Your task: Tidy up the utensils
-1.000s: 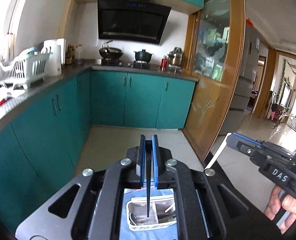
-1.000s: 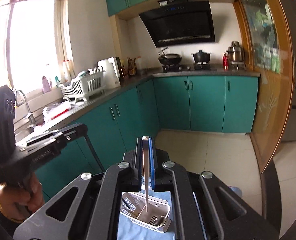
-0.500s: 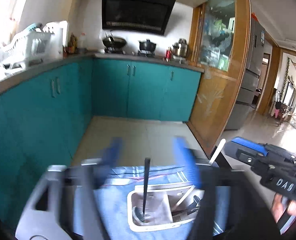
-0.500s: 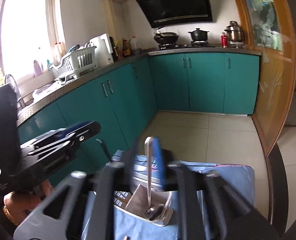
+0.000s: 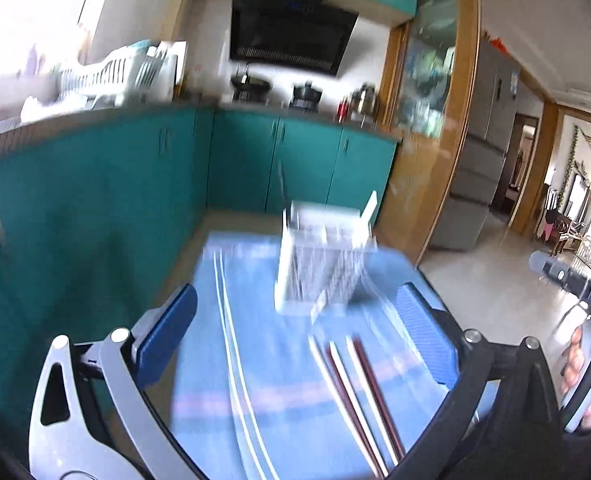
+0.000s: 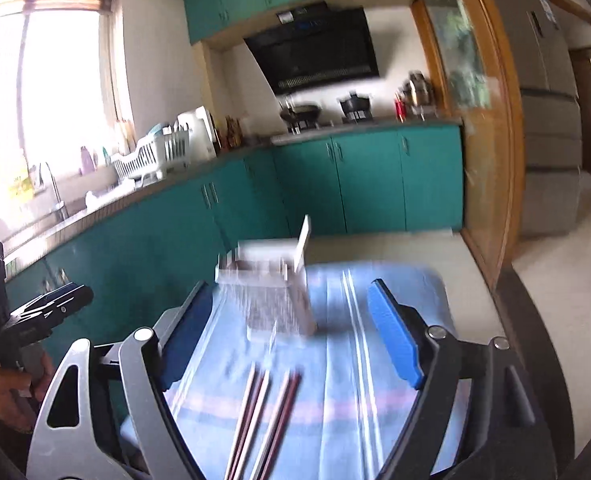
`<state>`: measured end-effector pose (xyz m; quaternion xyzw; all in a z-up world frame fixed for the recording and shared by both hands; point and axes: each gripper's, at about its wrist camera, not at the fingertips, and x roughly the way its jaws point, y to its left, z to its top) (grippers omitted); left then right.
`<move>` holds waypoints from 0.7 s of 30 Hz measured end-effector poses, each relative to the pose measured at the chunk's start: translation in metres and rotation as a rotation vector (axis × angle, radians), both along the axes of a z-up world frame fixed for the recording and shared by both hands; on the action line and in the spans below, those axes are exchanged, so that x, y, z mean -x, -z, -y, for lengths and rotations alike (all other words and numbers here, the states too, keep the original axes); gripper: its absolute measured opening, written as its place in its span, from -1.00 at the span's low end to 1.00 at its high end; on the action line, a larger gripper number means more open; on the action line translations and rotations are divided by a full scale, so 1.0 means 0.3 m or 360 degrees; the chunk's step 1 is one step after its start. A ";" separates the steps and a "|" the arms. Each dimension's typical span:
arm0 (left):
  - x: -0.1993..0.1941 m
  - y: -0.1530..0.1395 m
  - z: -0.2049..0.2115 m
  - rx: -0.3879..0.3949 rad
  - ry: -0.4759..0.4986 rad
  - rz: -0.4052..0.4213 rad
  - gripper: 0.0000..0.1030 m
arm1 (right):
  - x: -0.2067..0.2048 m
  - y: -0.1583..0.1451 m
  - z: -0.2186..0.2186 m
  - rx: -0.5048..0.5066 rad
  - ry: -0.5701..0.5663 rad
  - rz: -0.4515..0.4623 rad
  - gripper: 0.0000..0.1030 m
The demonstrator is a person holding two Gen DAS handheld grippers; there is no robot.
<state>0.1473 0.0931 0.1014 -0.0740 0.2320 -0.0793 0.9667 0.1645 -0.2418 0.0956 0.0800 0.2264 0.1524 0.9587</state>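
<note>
A white slotted utensil holder (image 5: 319, 264) stands on a blue cloth (image 5: 255, 360), with a white handle (image 5: 369, 208) and a thin dark utensil sticking up from it. It also shows in the right wrist view (image 6: 271, 292). Several dark red and white chopsticks (image 5: 359, 396) lie on the cloth in front of it; they also show in the right wrist view (image 6: 263, 412). My left gripper (image 5: 295, 332) is open and empty, back from the holder. My right gripper (image 6: 291, 336) is open and empty too. Both views are motion-blurred.
Teal cabinets (image 5: 95, 200) run along the left and back. A white dish rack (image 6: 151, 156) sits on the counter. The other gripper shows at each view's edge: the right one (image 5: 575, 280), the left one (image 6: 35, 316). A wooden glass door (image 6: 483, 120) stands right.
Both grippers have opened and let go of the utensils they held over the holder. Both have pulled back and lowered, so the holder now stands farther ahead and the chopsticks show.
</note>
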 end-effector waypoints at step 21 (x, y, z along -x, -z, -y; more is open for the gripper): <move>0.333 0.287 0.176 -0.0056 0.0065 -0.0340 0.92 | 0.309 0.262 -0.117 0.0036 -0.0060 -0.0222 0.60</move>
